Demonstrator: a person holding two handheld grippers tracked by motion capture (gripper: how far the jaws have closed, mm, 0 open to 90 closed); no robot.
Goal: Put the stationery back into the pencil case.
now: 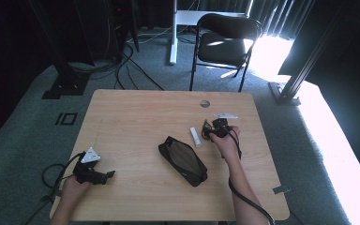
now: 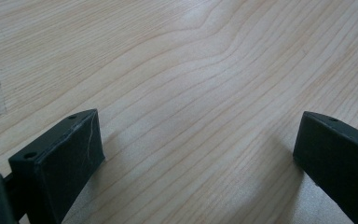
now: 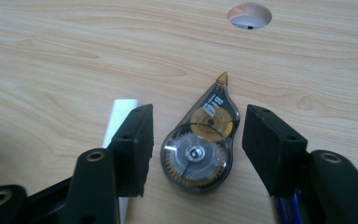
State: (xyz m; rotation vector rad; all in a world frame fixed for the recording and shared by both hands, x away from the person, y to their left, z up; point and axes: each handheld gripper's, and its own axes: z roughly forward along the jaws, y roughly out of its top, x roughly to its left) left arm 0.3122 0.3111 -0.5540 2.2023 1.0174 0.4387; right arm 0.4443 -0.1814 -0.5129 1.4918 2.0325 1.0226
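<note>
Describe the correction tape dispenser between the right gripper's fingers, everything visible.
The correction tape dispenser is a teardrop-shaped case of smoky clear plastic, with a gold reel and a larger toothed wheel showing inside and a gold tip at its narrow end. It lies flat on the wooden table, tip pointing away from the right gripper, whose open fingers flank it without touching.

The pale wooden table (image 3: 51,56) has a smooth, matt top with fine grain lines. At lower centre of the right gripper view, the teardrop-shaped correction tape dispenser of smoky clear plastic (image 3: 200,140) looks glossy, its gold and white wheels visible inside. The black jaws look matt and slightly rough. At centre of the high view, the black oblong pouch (image 1: 183,161) looks like soft cloth with a faint sheen
</note>
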